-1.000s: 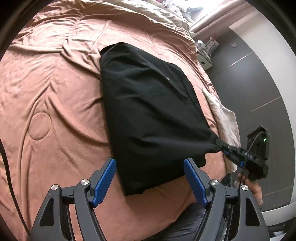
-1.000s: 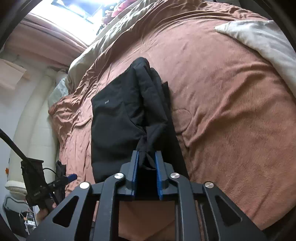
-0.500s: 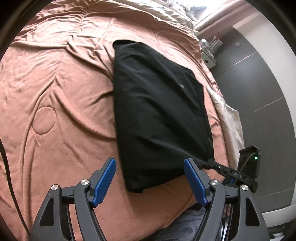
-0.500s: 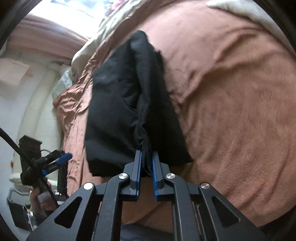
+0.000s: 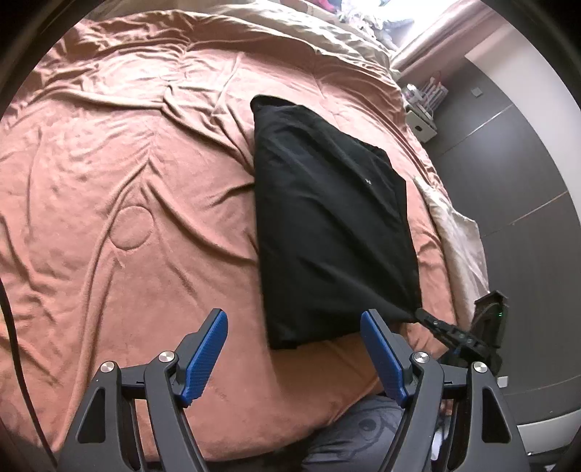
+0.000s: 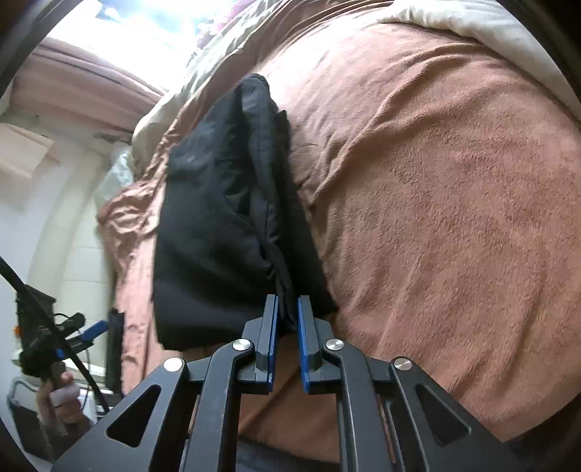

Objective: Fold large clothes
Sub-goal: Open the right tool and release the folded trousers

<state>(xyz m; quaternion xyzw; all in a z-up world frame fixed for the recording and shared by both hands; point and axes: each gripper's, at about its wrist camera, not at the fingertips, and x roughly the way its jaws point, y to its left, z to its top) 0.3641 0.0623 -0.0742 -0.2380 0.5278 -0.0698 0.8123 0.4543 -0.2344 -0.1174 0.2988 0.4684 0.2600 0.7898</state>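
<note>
A black garment (image 5: 326,225), folded into a long slab, lies on the pink-brown bedspread (image 5: 120,188) near the bed's front edge. My right gripper (image 6: 287,308) is shut on the garment's (image 6: 218,225) near corner, where the cloth bunches between the blue pads. In the left wrist view that gripper (image 5: 423,315) pinches the garment's lower right corner and pulls it taut. My left gripper (image 5: 294,326) hovers open just off the garment's near edge, with nothing between its fingers. In the right wrist view the left gripper (image 6: 96,328) shows at far left, held in a hand.
A cream blanket (image 5: 457,236) hangs over the bed's right side. Beige bedding (image 5: 326,32) is piled at the head of the bed under a bright window. A white box (image 5: 421,121) stands by the dark wall panels. The person's dark trousers (image 5: 363,428) are at the bed's edge.
The right gripper has sunk toward the bed with the garment corner still pinched, so the cloth lies flatter. The left gripper has drawn back and up, still open; the garment looks farther off.
</note>
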